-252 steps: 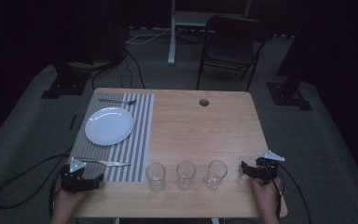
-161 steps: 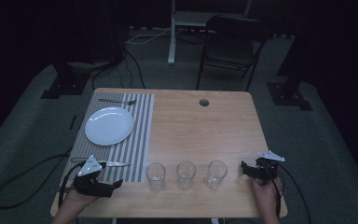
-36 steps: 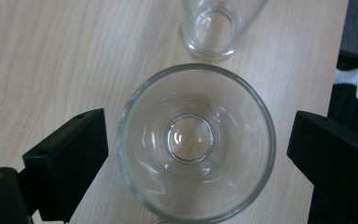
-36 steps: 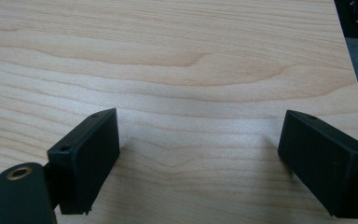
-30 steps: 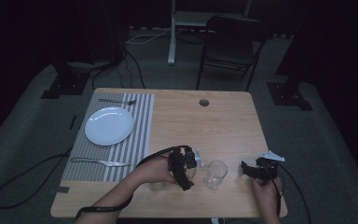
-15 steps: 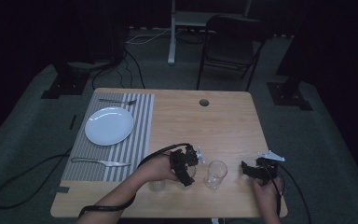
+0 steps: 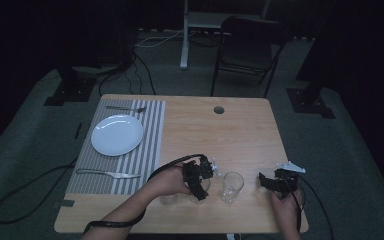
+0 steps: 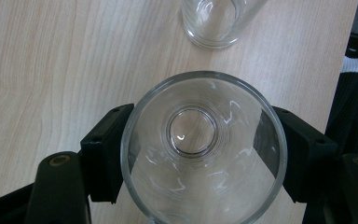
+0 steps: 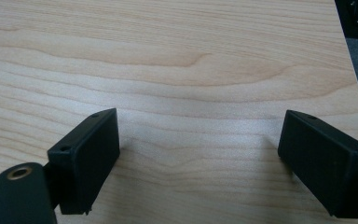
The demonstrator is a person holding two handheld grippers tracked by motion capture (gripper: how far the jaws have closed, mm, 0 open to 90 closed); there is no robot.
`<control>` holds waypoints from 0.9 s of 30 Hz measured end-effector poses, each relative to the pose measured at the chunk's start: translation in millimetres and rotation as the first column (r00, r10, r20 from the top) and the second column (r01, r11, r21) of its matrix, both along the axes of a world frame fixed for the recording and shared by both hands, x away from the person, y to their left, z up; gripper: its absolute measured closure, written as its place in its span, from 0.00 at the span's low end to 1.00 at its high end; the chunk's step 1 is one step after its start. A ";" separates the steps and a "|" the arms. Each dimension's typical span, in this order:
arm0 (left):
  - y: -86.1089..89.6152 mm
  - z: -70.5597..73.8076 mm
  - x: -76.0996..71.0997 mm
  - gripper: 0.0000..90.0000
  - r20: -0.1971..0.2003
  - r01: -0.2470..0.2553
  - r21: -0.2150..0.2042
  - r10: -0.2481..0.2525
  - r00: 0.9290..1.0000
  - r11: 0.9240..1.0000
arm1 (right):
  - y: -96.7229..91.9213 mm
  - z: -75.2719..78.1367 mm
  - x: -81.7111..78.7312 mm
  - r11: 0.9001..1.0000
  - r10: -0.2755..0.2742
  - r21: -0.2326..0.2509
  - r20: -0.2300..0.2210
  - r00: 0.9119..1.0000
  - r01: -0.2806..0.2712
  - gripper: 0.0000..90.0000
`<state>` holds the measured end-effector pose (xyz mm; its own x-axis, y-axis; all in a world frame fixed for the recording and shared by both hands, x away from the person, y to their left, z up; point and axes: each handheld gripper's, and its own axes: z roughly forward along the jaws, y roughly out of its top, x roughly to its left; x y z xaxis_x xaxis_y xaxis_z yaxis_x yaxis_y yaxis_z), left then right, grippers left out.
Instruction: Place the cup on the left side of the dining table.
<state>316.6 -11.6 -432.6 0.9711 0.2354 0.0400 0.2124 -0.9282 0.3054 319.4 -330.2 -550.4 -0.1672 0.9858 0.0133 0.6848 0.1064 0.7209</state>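
- The middle glass (image 8: 204, 147) is standing upright near the front edge of the wooden table (image 7: 240, 127), seen from straight above in the left gripper view, with a black jaw sitting against its wall on each side.
- The left gripper (image 7: 198, 176) is reaching in over the table from the person's left hand (image 7: 167, 182), and its jaws are bracketing this glass; whether they are pressing on it or only touching is not something I can tell.
- Another clear glass (image 7: 230, 187) is standing just beside it toward the right gripper, and a third glass (image 7: 168, 198) is sitting partly hidden under the left hand.
- The right gripper (image 7: 272, 181) is resting near the table's front right corner, held by the right hand (image 7: 286, 210), its jaws standing wide apart over bare wood.
- A white plate (image 7: 117, 135) is lying on a striped placemat (image 7: 142, 155) at the left of the table.
- A knife (image 7: 107, 173) is lying on the mat in front of the plate, and a fork (image 7: 126, 108) is lying behind it.
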 end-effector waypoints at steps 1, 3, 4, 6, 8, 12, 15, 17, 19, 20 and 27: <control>0.1 0.1 -0.1 0.32 0.001 0.003 0.002 -0.003 1.000 1.000 | 0.0 0.0 0.0 1.000 0.000 -0.001 0.000 1.000 0.000 0.14; -0.2 0.4 -0.6 0.32 0.004 0.004 0.005 -0.004 1.000 1.000 | 0.0 0.0 0.0 1.000 0.000 -0.001 0.000 1.000 0.000 0.14; -0.6 0.6 -1.1 0.32 0.007 0.009 0.009 -0.009 1.000 1.000 | 0.0 0.0 0.0 1.000 0.000 -0.001 0.000 1.000 0.000 0.14; -1.7 1.2 -1.6 0.32 0.009 0.008 0.012 -0.008 1.000 1.000 | 0.0 0.0 0.0 1.000 0.000 0.000 0.000 1.000 0.000 0.14; -2.9 2.4 -2.1 0.32 0.011 0.016 0.015 -0.016 1.000 1.000 | 0.0 0.0 0.0 1.000 0.000 0.000 0.000 1.000 0.000 0.14; -4.4 5.5 -0.6 0.32 0.018 0.012 0.005 -0.012 1.000 1.000 | -0.1 0.0 0.0 1.000 0.000 -0.001 0.000 1.000 0.000 0.14; -5.3 7.5 -1.0 0.32 0.022 0.002 -0.011 -0.002 1.000 1.000 | 0.0 0.0 0.0 1.000 0.000 -0.001 0.000 1.000 0.000 0.14; -4.9 9.7 0.2 0.32 0.018 0.003 -0.014 -0.002 1.000 1.000 | -0.1 0.0 0.0 1.000 0.000 -0.001 0.000 1.000 0.000 0.14; -4.1 12.2 1.3 0.32 0.028 0.005 -0.012 -0.005 1.000 1.000 | 0.0 0.0 0.0 1.000 0.000 0.000 0.000 1.000 0.000 0.14; -3.6 13.9 2.7 0.32 0.029 0.000 -0.011 0.000 1.000 1.000 | 0.0 0.0 0.0 1.000 0.000 -0.001 0.000 1.000 0.000 0.14; 0.1 25.5 12.9 0.32 0.035 -0.004 -0.014 0.005 0.999 1.000 | 0.0 0.0 0.0 1.000 0.000 0.000 0.000 1.000 0.000 0.14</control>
<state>329.5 -11.5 -407.1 0.9681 0.2404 0.0708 0.2054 -0.9230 0.3254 319.4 -330.2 -550.4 -0.1670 0.9859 0.0132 0.6852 0.1064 0.7206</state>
